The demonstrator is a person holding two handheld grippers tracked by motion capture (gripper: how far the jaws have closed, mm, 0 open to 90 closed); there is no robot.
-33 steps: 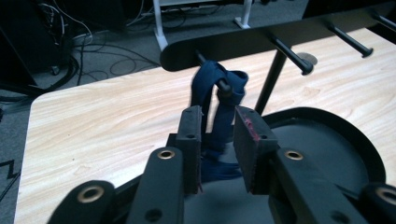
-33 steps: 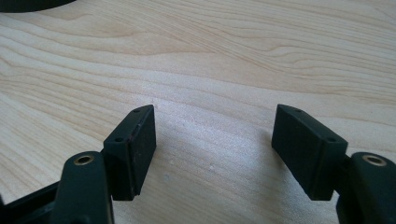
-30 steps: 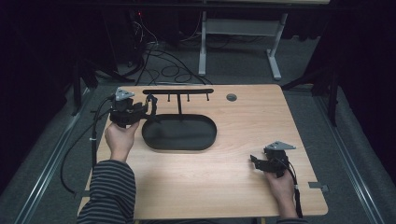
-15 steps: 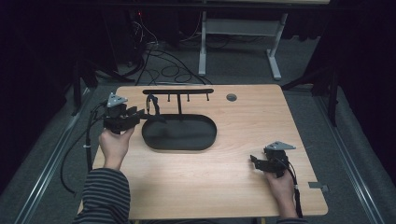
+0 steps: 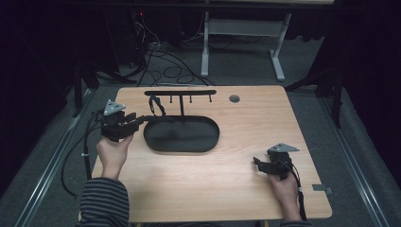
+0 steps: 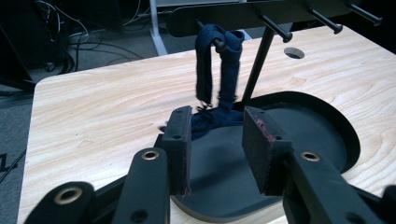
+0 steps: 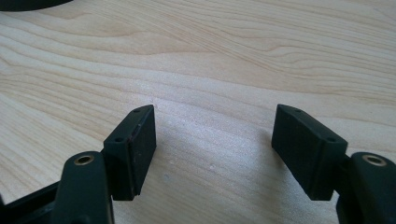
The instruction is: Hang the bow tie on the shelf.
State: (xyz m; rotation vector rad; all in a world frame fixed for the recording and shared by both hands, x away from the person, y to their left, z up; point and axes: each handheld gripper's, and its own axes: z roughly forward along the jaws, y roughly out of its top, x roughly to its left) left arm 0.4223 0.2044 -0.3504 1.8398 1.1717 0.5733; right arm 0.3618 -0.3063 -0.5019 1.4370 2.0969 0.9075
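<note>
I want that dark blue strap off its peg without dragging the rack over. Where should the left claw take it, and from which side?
Grip the dark blue strap on its two hanging lengths just below the peg, coming in level from the peg's free end, where the left claw already faces it, open. The loop drapes over the peg, so it should slide off toward the claw; the strap's lower end lies bunched on the black tray.

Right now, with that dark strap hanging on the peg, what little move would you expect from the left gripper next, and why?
Probably a short pull back. The left gripper is open with nothing between its pads, and the dark strap already hangs looped over a peg of the rack.
</note>
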